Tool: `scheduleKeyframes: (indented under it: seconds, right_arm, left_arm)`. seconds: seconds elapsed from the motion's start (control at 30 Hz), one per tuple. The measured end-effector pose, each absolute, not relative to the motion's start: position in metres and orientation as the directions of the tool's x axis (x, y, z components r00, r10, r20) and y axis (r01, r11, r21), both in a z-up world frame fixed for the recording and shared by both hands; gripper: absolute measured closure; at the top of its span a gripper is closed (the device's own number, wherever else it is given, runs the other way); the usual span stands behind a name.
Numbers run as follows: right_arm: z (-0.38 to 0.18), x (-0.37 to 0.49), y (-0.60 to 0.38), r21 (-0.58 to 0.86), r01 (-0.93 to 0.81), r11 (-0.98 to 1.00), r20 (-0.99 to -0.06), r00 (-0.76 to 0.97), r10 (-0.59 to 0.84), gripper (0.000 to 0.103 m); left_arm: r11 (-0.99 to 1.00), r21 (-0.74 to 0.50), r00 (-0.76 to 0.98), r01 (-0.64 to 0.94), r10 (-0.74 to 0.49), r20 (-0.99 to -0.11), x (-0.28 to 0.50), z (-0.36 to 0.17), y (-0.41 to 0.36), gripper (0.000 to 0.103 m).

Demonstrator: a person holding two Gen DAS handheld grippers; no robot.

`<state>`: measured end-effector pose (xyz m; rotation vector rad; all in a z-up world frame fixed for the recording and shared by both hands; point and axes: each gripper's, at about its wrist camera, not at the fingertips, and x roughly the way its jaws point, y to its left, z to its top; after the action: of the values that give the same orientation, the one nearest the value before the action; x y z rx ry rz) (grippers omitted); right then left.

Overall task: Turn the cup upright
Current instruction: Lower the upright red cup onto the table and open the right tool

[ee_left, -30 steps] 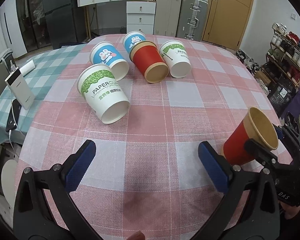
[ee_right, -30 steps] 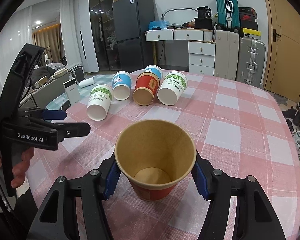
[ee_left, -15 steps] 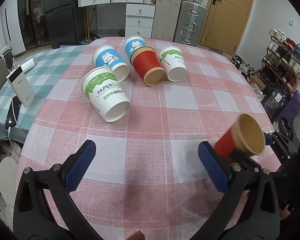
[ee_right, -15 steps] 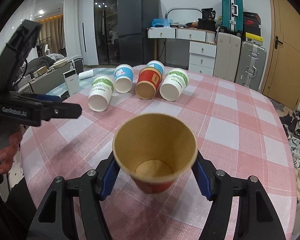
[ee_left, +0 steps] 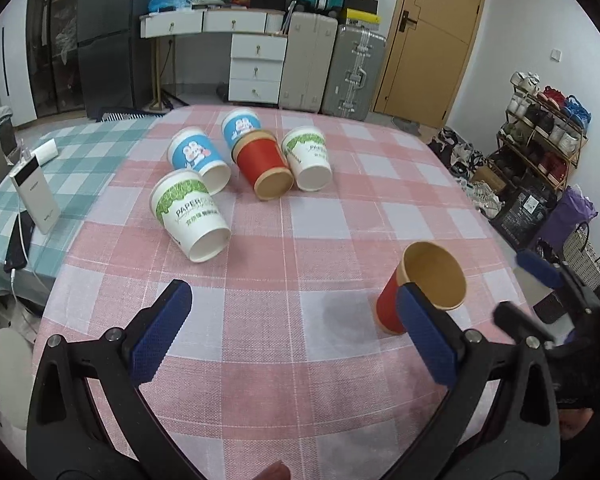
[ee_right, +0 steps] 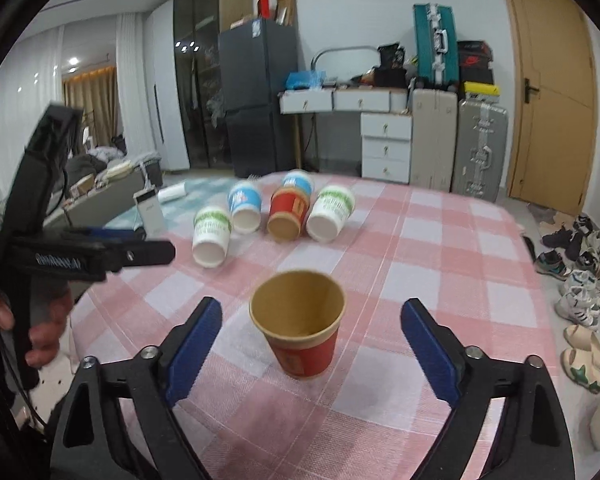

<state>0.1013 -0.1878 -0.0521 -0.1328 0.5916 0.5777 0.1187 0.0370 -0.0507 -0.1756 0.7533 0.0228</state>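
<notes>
Right wrist: red cup (ee_right: 305, 334) upright between parted hand-held gripper (ee_right: 312, 338) fingers.

Red paper cup (ee_right: 302, 330) with tan inside and tan rim, standing upright, mouth up, on the pink checked table (ee_right: 440, 264); low centre of the right wrist frame, lower right of the left wrist frame (ee_left: 424, 286).

In the left wrist view, the lower part of the red cup (ee_left: 418, 294) is hidden behind a blue finger pad (ee_left: 426, 338). The right gripper (ee_left: 536, 288) is blurred and cut off at the edge. The left gripper's lettering (ee_right: 58, 261) is blurred beyond reading.
</notes>
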Motion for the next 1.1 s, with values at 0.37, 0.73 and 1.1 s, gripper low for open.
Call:
scheduleKeyframes:
  seconds: [0.37, 0.73, 1.1]
  right_arm:
    - [0.009, 0.081, -0.219, 0.217, -0.483, 0.849, -0.484, 0.702, 0.523, 0.000]
    - [0.020, 0.061, -0.223, 0.219, -0.454, 0.864, -0.492, 0.713, 0.500, 0.000]
    - [0.017, 0.050, -0.230, 0.208, -0.441, 0.873, -0.499, 0.720, 0.483, 0.000]
  left_arm:
    - [0.989, -0.140, 0.763, -0.051, -0.052, -0.645, 0.097, -0.013, 0.013, 0.001]
    - [0.993, -0.104, 0.788, -0.055, -0.021, -0.616, 0.066, 0.004, -0.004, 0.001]
    - [0.993, -0.122, 0.813, -0.006, -0.066, -0.578, 0.049, 0.016, -0.011, 0.001]
